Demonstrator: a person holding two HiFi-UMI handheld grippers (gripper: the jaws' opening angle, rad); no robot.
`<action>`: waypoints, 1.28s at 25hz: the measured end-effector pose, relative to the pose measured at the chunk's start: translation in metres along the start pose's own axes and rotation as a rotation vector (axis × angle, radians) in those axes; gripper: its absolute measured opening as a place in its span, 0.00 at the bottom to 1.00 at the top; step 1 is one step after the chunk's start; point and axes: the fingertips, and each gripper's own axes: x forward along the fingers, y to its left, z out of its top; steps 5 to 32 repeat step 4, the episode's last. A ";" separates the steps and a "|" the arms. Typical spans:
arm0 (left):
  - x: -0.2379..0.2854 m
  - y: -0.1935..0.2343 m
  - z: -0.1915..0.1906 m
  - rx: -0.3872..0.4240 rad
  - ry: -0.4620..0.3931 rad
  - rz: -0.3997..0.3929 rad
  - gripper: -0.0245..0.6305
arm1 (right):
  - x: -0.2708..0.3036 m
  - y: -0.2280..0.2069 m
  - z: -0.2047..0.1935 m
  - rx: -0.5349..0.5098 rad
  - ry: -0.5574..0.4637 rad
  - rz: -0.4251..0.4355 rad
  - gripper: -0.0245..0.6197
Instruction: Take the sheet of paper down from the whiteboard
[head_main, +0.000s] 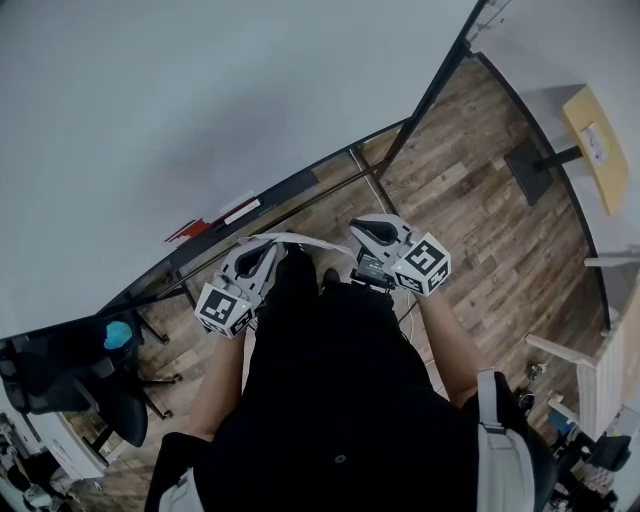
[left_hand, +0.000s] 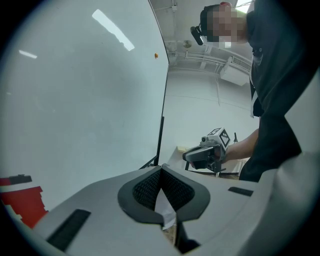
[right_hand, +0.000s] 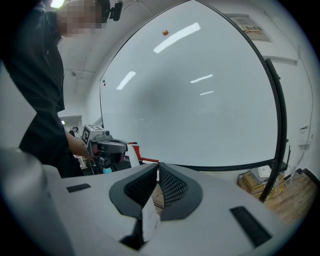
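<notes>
**Sheet off the board, pinched at both ends**

A person stands facing a whiteboard (head_main: 200, 120), seen from above. The left gripper (left_hand: 160, 172) has its jaws closed tight on one edge of the sheet of paper (head_main: 300, 241), a white corner poking back below its pads; the right gripper (right_hand: 157, 174) is clamped the same way on the opposite edge; the sheet bows as a pale strip between the two sets of fingertips, just in front of the person's body and apart from the board beyond the fingertips. Judged from this, the taking-down looks done and carrying away is in hand; the next move calls for firm grips and evenly spaced hands, so the paper neither tears nor slips.
</notes>
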 end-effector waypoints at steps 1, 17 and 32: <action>0.000 -0.001 0.001 0.000 0.001 0.003 0.06 | -0.001 0.000 -0.001 -0.001 0.003 -0.001 0.08; -0.001 -0.003 -0.001 0.009 -0.004 0.002 0.06 | -0.004 -0.001 -0.004 -0.015 0.016 -0.006 0.08; -0.001 -0.003 -0.001 0.009 -0.004 0.002 0.06 | -0.004 -0.001 -0.004 -0.015 0.016 -0.006 0.08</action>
